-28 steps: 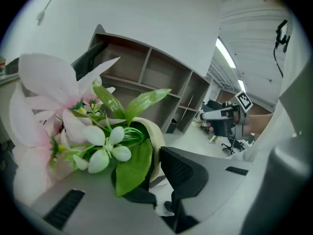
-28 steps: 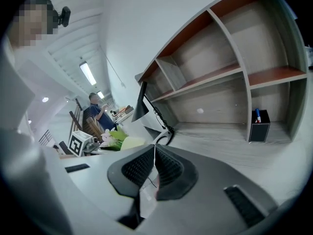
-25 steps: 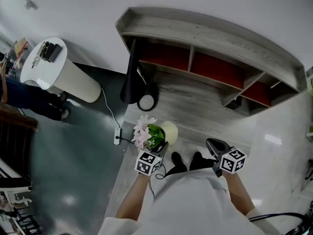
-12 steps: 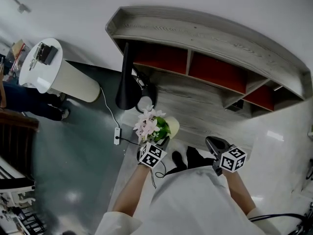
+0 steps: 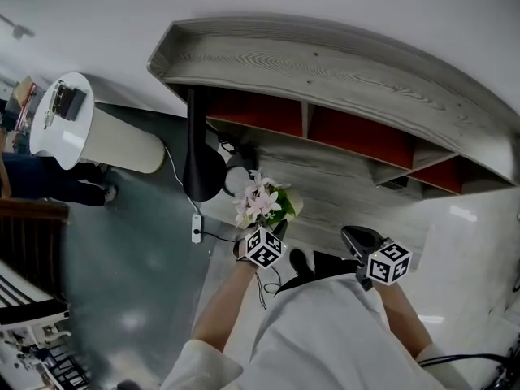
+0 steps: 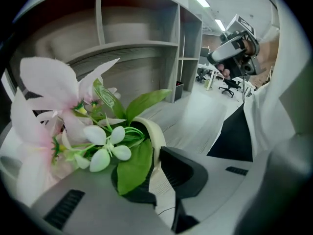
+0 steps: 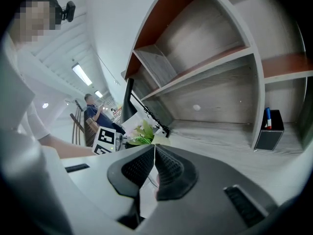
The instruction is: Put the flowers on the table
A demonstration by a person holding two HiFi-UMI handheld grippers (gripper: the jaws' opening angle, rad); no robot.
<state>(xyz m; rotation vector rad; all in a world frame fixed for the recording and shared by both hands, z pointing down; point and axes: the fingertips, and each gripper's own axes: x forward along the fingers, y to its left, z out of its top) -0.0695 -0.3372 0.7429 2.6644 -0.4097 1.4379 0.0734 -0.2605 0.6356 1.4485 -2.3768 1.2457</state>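
The left hand-held gripper (image 6: 154,173) is clamping the cream pot (image 6: 154,137) by its rim, holding the flowers (image 5: 262,204) aloft over the counter's (image 5: 349,185) front edge, near the black lamp (image 5: 199,165). The right hand-held gripper (image 7: 152,165) is hanging closed and empty.

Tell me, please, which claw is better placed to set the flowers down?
Left. The left claw grips the cream pot of flowers by its rim, near the grey wooden surface; the right claw is shut and empty.
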